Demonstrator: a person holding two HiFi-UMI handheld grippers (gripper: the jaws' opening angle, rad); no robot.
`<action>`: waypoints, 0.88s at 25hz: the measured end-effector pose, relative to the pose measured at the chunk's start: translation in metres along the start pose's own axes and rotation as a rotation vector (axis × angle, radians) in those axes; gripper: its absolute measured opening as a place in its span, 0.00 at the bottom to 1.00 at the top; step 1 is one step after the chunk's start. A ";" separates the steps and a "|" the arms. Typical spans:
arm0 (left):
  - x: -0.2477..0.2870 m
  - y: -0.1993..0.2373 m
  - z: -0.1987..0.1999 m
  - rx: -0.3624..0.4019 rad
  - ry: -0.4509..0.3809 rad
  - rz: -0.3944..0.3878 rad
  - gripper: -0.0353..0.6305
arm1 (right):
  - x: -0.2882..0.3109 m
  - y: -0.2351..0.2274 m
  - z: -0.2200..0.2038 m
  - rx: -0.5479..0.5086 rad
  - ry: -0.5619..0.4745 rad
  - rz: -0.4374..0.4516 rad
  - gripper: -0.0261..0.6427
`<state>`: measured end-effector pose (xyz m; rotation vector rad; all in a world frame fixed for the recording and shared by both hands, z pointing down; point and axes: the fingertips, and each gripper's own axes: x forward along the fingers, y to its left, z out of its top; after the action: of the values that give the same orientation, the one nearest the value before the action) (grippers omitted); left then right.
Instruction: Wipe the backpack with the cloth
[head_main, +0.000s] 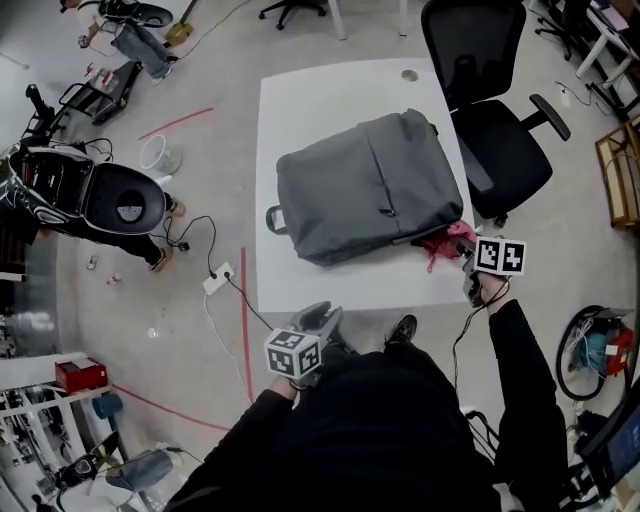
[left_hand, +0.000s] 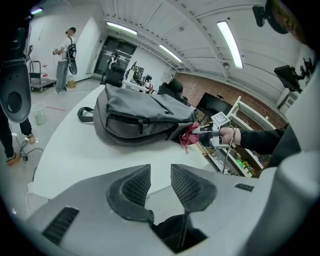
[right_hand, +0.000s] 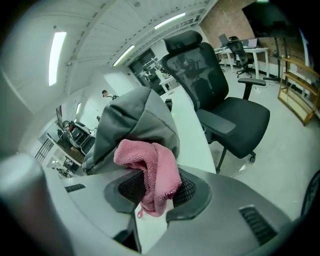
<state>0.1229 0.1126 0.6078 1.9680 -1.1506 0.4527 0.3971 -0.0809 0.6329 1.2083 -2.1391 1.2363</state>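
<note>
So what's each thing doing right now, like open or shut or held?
Grey fabric backpack: lying flat on the white table, zips look closed.
Pink fluffy cloth: bunched up, gripped.
Right tongs: shut on the cloth.
Left tongs: slightly apart, empty, away from the backpack.
Black office chair: empty.

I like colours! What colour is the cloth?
Pink; the cloth shows best in the right gripper view.
</note>
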 end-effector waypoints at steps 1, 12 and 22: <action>-0.004 0.003 -0.001 -0.001 0.003 0.006 0.26 | -0.002 -0.005 0.008 0.015 -0.020 -0.015 0.21; -0.077 0.082 -0.015 -0.035 0.017 0.067 0.26 | -0.017 -0.054 0.035 0.452 -0.387 -0.200 0.21; -0.113 0.155 -0.024 0.011 0.059 0.021 0.26 | 0.033 -0.012 -0.023 0.485 -0.229 -0.136 0.21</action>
<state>-0.0656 0.1525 0.6210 1.9408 -1.1342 0.5256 0.3871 -0.0805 0.6736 1.7358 -1.9189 1.6831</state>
